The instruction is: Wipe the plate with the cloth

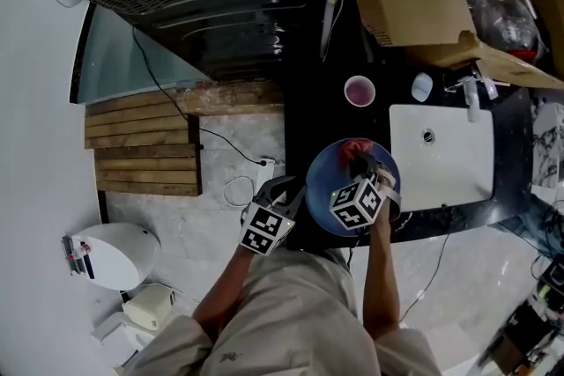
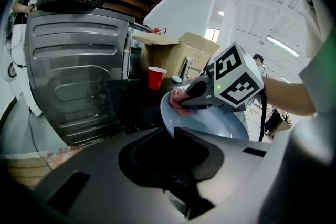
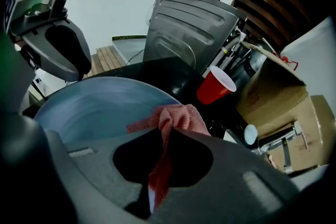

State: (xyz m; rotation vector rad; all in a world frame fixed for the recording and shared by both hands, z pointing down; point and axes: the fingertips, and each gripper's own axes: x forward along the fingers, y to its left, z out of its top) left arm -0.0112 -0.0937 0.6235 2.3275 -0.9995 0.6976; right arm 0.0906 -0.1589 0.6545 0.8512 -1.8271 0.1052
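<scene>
Grip: left tool (image 2: 168, 132) clamped on near rim of blue plate (image 2: 210, 131). Plate is tilted, held over edge of black counter (image 1: 308, 110), beside white sink (image 1: 449, 163). Right tool (image 3: 167, 134) closed on pink cloth (image 3: 181, 115), wad touching plate's far side.

Doing it well, by judgement: keep rim pinch firm, sweep cloth in overlapping arcs, press lightly so plate isn't levered out.

Right gripper view shows cloth pinch. Left gripper view shows rim grip. Only head view places plate over counter.

The left gripper (image 1: 296, 195) points slanting downward, with its jaws closed on the rim of the plate (image 3: 94, 107). The right gripper (image 1: 359, 161) points more steeply down and pinches the cloth (image 3: 176, 118). Both forearms (image 1: 225, 286) are stretched forward.
</scene>
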